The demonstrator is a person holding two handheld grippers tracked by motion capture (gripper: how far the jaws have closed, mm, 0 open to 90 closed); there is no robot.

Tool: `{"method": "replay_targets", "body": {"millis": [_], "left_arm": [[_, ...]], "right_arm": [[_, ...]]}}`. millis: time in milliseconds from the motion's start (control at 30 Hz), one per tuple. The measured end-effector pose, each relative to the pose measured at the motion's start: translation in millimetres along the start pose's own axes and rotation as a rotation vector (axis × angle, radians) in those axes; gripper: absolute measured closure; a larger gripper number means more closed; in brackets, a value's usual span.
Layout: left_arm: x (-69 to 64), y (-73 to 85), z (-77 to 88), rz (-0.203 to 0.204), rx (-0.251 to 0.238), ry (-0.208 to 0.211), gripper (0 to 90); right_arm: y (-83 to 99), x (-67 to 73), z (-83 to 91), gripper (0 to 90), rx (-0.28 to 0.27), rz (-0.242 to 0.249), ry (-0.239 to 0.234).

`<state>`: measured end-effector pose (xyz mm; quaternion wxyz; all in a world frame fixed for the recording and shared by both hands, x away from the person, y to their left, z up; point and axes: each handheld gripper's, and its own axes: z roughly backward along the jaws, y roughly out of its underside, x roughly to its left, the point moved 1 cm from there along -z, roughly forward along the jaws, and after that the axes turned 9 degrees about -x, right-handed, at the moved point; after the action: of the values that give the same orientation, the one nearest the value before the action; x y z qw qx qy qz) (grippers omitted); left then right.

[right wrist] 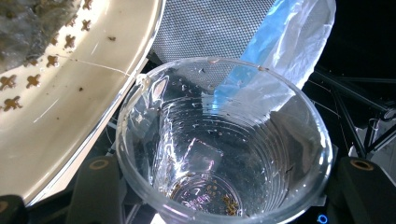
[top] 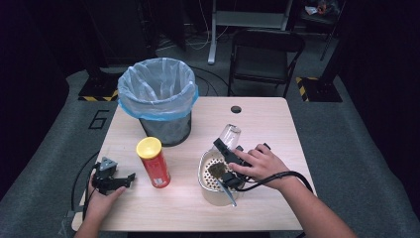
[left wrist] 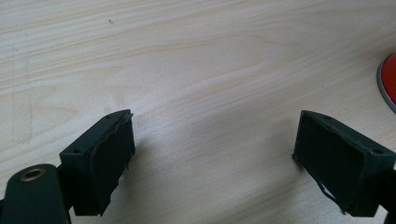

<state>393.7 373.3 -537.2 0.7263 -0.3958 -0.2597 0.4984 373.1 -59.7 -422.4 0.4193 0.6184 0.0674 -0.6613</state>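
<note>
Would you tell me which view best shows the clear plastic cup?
The right gripper view: the clear plastic cup is seen into, specks at its bottom. The high view shows it small, in the right gripper.

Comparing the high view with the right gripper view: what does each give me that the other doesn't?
High view alone: the red can with a yellow lid, the left gripper open on the table, and the folding chair behind it. Right gripper view alone: droplets and brown residue inside the clear plastic cup. Both show that cup in the right gripper, the perforated cream strainer and the bin with its blue liner.
</note>
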Motion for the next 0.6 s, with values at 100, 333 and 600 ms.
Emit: {"method": "replay_targets", "body": {"millis": [100, 333, 600], "left_arm": [[0.0, 0.0, 0.0, -0.001, 0.001, 0.000, 12.0], [0.0, 0.0, 0.0, 0.000, 0.000, 0.000, 12.0], [-0.1, 0.0, 0.0, 0.000, 0.000, 0.000, 11.9]], "right_arm": [[0.8, -0.9, 1.5, 35.9, -0.007, -0.003, -0.018], [2.2, -2.8, 3.8, 35.9, -0.005, -0.010, 0.013], [1.4, -3.5, 4.6, 35.8, -0.006, -0.046, 0.057]]}}
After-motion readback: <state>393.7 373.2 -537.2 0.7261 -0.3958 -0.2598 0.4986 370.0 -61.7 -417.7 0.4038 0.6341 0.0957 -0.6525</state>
